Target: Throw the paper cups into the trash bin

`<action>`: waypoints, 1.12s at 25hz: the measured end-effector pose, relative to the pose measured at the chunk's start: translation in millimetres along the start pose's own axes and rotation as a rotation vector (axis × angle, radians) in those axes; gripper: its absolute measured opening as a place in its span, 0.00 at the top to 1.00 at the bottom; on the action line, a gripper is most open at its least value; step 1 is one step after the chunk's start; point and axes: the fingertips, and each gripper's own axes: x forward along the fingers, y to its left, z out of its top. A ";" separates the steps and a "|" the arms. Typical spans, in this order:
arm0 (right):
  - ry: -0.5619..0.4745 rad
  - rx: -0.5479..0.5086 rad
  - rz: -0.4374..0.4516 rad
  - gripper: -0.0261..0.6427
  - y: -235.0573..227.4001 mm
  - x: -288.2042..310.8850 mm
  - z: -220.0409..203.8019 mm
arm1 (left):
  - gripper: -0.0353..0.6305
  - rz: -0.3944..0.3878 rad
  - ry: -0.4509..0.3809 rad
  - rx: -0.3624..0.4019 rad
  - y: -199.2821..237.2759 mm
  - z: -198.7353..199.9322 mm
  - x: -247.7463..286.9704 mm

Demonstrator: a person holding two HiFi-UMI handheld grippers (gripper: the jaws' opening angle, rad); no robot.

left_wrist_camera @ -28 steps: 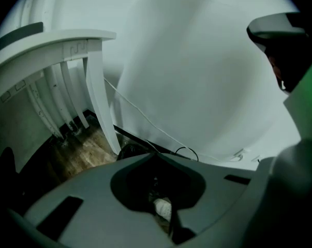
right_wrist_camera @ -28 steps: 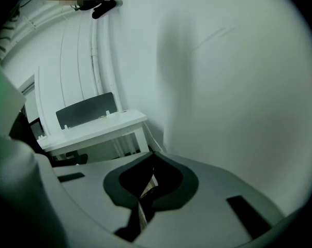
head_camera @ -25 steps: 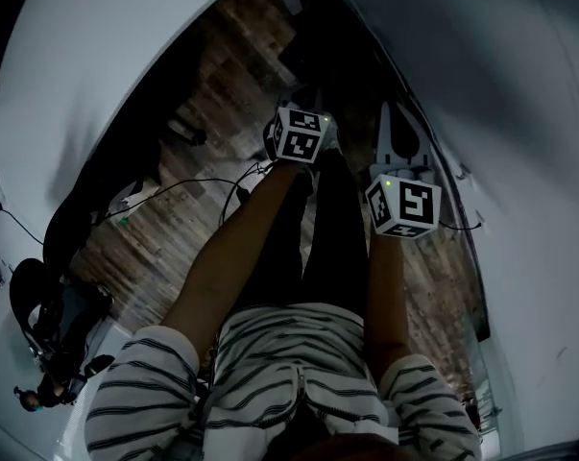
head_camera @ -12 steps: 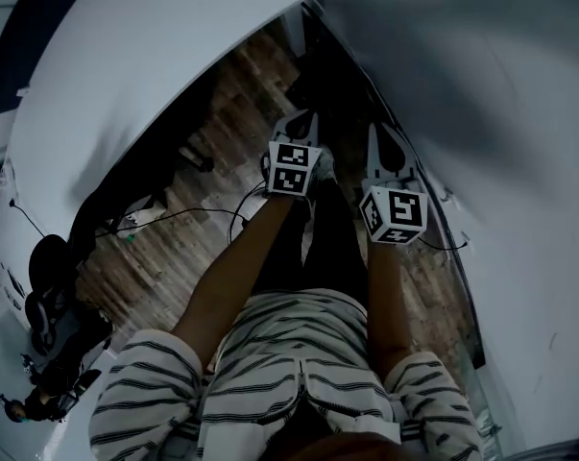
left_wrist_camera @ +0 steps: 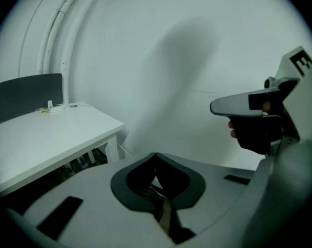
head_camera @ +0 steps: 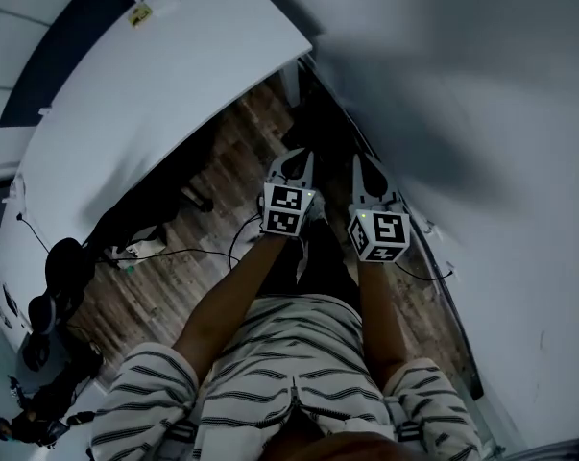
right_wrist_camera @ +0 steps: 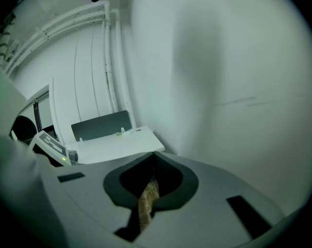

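Note:
No paper cup and no trash bin shows in any view. In the head view my left gripper (head_camera: 295,158) and right gripper (head_camera: 364,163) are held side by side in front of the person's striped shirt, above a wooden floor (head_camera: 222,152). In the left gripper view the jaws (left_wrist_camera: 156,154) meet at their tips with nothing between them, and the right gripper (left_wrist_camera: 249,105) shows at the right. The right gripper view has its jaws (right_wrist_camera: 154,153) shut and empty too, aimed at a white wall (right_wrist_camera: 223,76).
A white desk (head_camera: 145,94) runs along the left, with a dark panel (right_wrist_camera: 101,125) at its back. A white wall (head_camera: 481,113) stands close on the right. Cables (head_camera: 174,254) lie on the floor, and dark equipment (head_camera: 54,296) sits at lower left.
Both grippers have risen and come closer together, with the left rising more. The head view now takes in more of the white desk and less of the floor.

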 end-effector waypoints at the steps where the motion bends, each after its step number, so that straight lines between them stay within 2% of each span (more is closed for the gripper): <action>1: -0.009 -0.002 0.002 0.95 -0.2 -1.4 5.0 | 0.91 0.003 -0.016 0.005 -1.5 8.0 -4.5; 9: -0.053 -0.015 -0.006 0.95 7.9 -23.0 38.3 | 0.91 0.005 -0.105 0.025 -10.9 59.4 -41.8; 17: -0.077 -0.071 0.066 0.95 42.0 -30.9 67.6 | 0.91 0.010 -0.219 0.056 -11.5 111.5 -80.6; 28: -0.164 -0.096 0.103 0.95 75.0 -44.7 113.0 | 0.91 0.008 -0.356 0.102 -19.6 160.7 -141.5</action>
